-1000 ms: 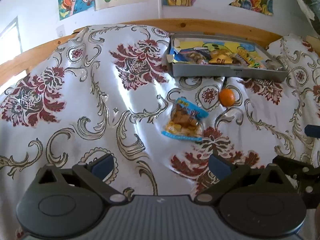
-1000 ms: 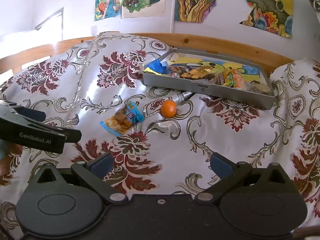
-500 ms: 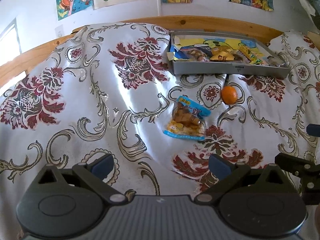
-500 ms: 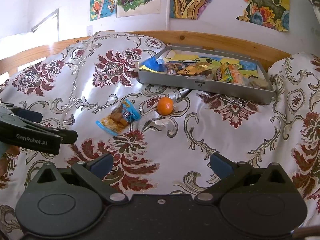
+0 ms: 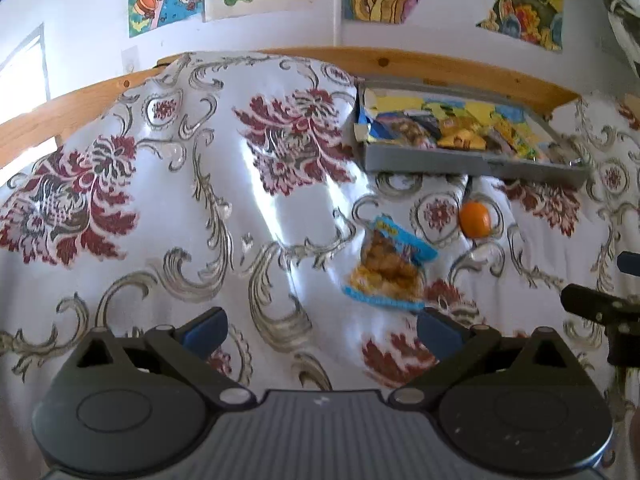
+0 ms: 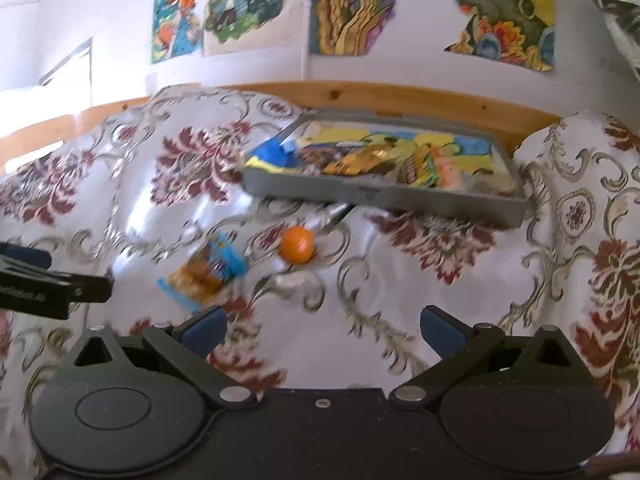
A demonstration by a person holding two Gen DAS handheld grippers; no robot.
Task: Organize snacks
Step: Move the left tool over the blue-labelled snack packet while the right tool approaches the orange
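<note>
Left wrist view is showing the left gripper (image 5: pixel 322 326) spread and empty; the snack packet (image 5: pixel 387 268) is lying just beyond its right finger (image 5: pixel 438 330), so it should be straddling the packet flat.

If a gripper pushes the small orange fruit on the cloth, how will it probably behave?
The orange fruit looks round and smooth, so it would probably roll. The glossy cloth has folds, which may deflect it. Its skin may slip between fingers.
</note>
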